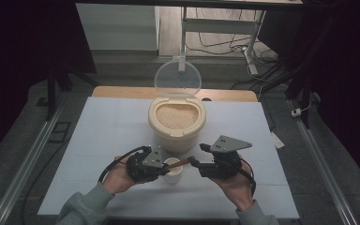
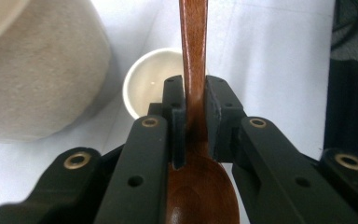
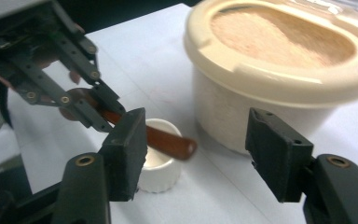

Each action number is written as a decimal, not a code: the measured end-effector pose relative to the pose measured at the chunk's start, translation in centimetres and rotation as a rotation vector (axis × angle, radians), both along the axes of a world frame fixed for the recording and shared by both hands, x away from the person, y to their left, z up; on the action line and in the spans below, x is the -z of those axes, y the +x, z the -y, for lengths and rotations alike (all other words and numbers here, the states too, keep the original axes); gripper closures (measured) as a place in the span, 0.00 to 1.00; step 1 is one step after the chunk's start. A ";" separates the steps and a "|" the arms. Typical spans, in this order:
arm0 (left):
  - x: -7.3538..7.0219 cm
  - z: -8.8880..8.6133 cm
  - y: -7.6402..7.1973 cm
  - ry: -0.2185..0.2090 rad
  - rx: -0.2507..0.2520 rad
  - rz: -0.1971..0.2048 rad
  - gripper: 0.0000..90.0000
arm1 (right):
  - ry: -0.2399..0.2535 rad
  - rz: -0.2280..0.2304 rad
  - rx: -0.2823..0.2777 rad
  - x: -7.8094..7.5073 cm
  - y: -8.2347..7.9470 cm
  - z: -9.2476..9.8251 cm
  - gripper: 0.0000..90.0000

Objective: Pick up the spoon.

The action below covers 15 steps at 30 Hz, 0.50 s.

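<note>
Above the white cup [image 1: 173, 169] | left gripper [image 1: 165, 165] clamps wooden spoon [image 3: 165, 141] | right gripper [image 3: 200, 149] released, jaws apart

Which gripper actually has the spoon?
The left gripper: its pads clamp the wooden spoon at the neck. The right gripper stands open, touching nothing.

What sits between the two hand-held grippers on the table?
In the high view, a small white cup stands between the left hand-held gripper and the right hand-held gripper, with the wooden spoon handle spanning above it.
</note>
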<state>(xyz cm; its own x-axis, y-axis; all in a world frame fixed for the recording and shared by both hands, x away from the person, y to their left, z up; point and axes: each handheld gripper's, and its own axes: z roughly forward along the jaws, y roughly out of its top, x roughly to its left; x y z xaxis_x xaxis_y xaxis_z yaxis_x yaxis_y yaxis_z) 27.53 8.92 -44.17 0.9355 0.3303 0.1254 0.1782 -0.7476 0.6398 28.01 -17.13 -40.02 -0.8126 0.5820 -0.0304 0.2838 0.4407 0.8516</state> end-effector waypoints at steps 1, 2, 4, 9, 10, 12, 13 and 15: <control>0.0 0.0 0.0 -0.003 -0.004 0.002 0.87 | 0.005 -0.008 0.016 0.1 0.0 0.2 0.42; 0.0 0.0 0.0 -0.005 -0.008 0.005 0.87 | 0.017 -0.012 0.025 0.3 0.0 0.4 0.41; 0.0 0.0 0.0 -0.013 -0.016 0.010 0.87 | 0.031 -0.026 0.048 0.5 0.0 0.6 0.39; -0.2 -0.1 -0.1 -0.036 -0.034 0.030 0.87 | 0.066 -0.058 0.070 1.1 -0.1 0.5 0.39; -0.2 -0.1 -0.1 -0.039 -0.036 0.034 0.87 | 0.073 -0.062 0.070 1.3 -0.1 0.4 0.39; -0.3 -0.1 -0.2 -0.050 -0.042 0.042 0.87 | 0.077 -0.073 0.066 1.5 -0.1 0.2 0.39; -0.3 -0.1 -0.2 -0.055 -0.044 0.046 0.87 | 0.083 -0.079 0.064 1.6 -0.1 0.1 0.39; -0.4 -0.1 -0.3 -0.069 -0.048 0.051 0.87 | 0.098 -0.089 0.060 1.9 0.0 -0.2 0.40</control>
